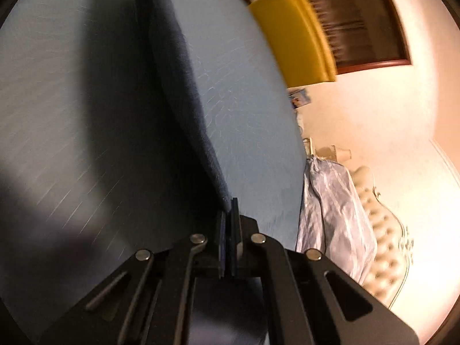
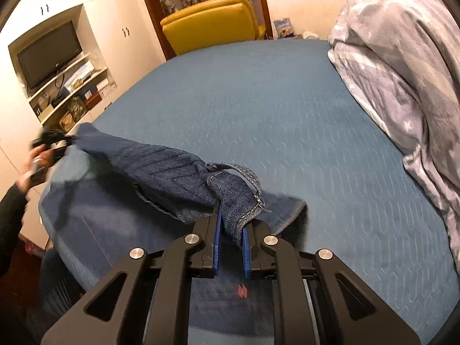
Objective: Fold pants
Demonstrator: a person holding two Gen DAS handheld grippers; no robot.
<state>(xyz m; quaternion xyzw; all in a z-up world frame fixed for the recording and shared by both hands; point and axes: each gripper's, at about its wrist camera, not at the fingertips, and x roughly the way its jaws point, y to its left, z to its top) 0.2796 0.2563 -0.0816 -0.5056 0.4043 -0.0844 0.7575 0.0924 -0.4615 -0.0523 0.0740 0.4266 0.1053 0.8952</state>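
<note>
Denim pants [image 2: 161,169] pinched, television [image 2: 50,53] right view only

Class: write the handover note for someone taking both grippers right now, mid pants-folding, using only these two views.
Left gripper: shut on one end of the pants, held up off the bed; this view is motion-blurred.
Right gripper: shut on a hemmed edge of the pants.
Pants: stretched between the two grippers over the near left part of the bed, part of the cloth resting on the cover.
Quilt: bundled at the right side of the bed, apart from the pants.
Done: both ends gripped and lifted.
Left: no finished fold seen; lay flat, fold, release.
</note>
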